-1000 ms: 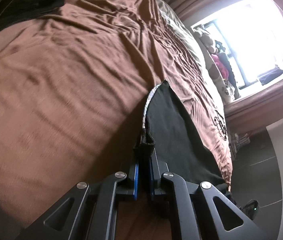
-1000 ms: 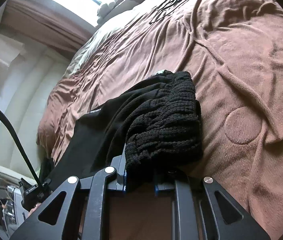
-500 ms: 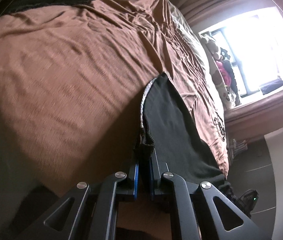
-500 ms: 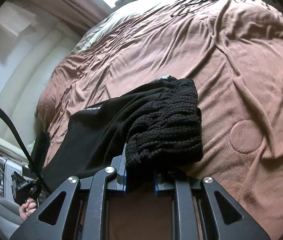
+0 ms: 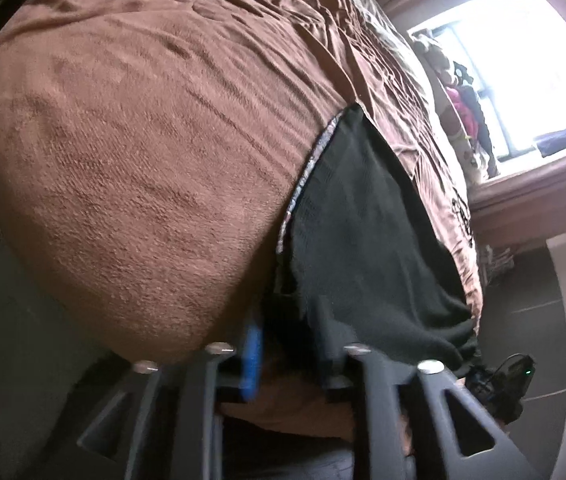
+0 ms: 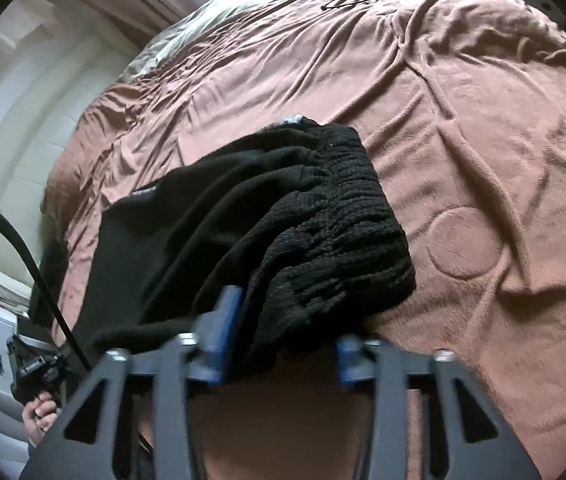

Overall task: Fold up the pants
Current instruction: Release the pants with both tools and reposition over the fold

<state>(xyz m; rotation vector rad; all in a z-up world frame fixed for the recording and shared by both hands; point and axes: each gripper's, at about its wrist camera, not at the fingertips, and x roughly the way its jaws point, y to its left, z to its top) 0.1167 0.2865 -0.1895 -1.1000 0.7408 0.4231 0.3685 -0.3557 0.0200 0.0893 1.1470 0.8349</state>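
Both my claws have just been opening off the pants [image 6: 243, 240]. My left gripper [image 5: 287, 344] and right gripper [image 6: 283, 344] stand apart, seemingly clear of the cloth between them. The pants lie on the blanket [image 6: 483, 140].

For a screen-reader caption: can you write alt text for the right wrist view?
Black pants lie bunched on a brown blanket, waistband nearest the camera. The right claw has just been opening, its jaws now apart around the fabric.

Brown-blanketed bed [image 5: 143, 160] beside a bright, perhaps overexposed window [image 5: 523, 80].
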